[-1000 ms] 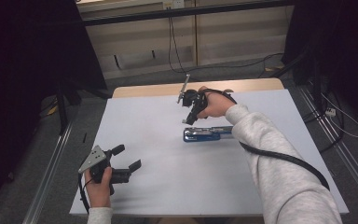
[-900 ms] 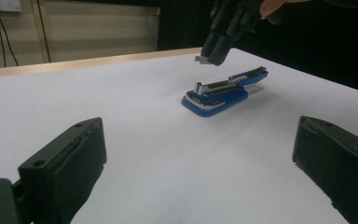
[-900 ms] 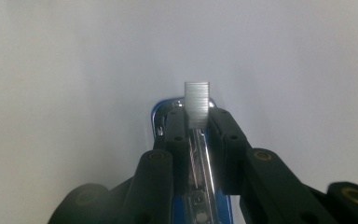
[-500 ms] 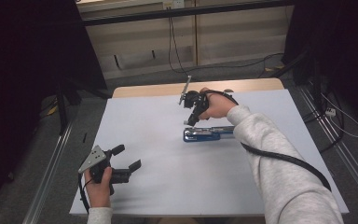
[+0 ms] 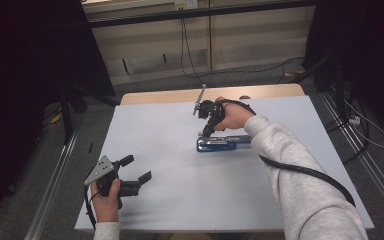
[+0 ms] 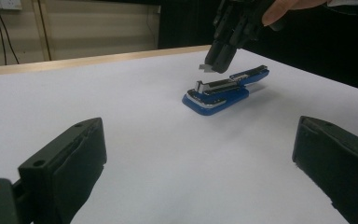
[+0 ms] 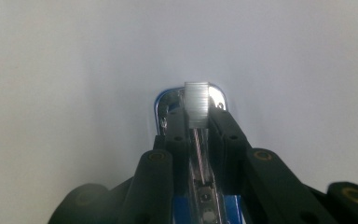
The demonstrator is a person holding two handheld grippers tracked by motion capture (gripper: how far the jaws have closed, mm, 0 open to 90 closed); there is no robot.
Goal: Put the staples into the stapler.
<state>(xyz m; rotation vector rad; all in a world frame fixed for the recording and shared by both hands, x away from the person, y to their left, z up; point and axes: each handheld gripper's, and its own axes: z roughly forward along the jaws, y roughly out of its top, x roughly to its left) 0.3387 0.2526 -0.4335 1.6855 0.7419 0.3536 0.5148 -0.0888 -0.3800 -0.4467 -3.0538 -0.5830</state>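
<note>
My left gripper (image 5: 132, 181) rests near the table's (image 5: 160, 150) front edge, jaws spread wide around nothing. Farther out, my right gripper (image 7: 196, 108) pinches a strip of staples (image 7: 196, 103) just above the open blue stapler (image 5: 223, 143) lying mid-table.

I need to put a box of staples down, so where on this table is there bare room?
The white sheet is bare between the left gripper and the blue stapler, and along its near edge. It is crowded at the stapler, where the right gripper holds a staple strip just above it.
</note>
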